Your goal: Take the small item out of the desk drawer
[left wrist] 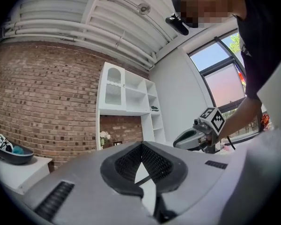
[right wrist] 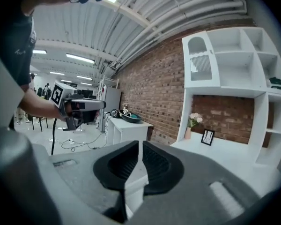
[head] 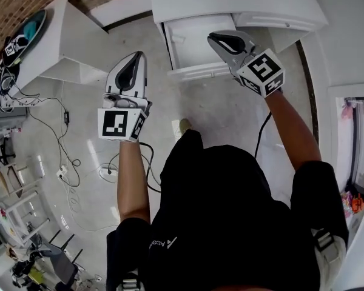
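Note:
In the head view the white desk stands at the top with its drawer pulled out toward me. What shows of the drawer's inside is bare white, and no small item can be seen. My right gripper hovers over the drawer's right part, its jaws a narrow slit apart with nothing between them. My left gripper is held over the floor, left of the drawer front, its tips closed together on nothing. Both gripper cameras point out across the room rather than into the drawer.
A white side cabinet with a dark bowl stands at the left. Cables and a power strip lie on the floor below it. A white shelf unit stands against the brick wall. Clutter fills the lower left corner.

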A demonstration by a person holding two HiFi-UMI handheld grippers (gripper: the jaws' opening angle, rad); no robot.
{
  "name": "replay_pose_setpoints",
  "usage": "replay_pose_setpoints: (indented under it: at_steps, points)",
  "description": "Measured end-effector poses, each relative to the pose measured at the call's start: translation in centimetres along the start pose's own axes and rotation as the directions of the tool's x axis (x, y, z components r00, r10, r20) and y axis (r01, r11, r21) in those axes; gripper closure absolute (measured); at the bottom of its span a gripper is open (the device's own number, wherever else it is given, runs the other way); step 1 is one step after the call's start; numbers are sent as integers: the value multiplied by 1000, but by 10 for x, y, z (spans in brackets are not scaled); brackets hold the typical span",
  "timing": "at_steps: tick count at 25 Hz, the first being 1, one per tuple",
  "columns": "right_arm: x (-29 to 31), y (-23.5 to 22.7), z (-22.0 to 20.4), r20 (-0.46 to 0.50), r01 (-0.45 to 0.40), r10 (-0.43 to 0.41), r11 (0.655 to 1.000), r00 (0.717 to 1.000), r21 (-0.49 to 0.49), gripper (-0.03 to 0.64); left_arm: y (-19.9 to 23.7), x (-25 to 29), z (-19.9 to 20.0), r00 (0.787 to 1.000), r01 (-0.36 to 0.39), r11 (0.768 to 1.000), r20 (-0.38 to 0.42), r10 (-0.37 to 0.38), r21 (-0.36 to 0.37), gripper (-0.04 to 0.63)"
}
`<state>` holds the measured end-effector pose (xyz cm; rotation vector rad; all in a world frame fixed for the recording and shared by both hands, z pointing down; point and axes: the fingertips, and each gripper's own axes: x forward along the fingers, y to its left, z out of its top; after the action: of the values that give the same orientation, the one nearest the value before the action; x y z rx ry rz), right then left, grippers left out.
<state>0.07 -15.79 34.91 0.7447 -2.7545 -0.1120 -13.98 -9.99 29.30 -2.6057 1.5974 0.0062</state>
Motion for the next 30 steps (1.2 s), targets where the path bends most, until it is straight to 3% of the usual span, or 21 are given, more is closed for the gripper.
replay_pose_setpoints:
  at_steps: [4, 8, 18, 30]
  points:
    - [61, -14, -25, -125, -24, 22, 1000, 992, -10, 575, 42, 30, -18, 999, 41, 999, -5, -41, -13, 595]
    - [114, -23, -64, -267, -80, 67, 996, 961, -38, 547, 78, 57, -40, 998, 59, 998, -8, -60, -27, 595]
    - [218, -47, -181, -544, -217, 160, 975, 823, -41, 498, 143, 118, -110, 999, 8, 994, -43, -12, -106, 595]
    - [306, -70, -319, -707, -284, 207, 959, 676, 10, 428, 180, 165, -183, 991, -39, 989, -134, 19, -142, 595]
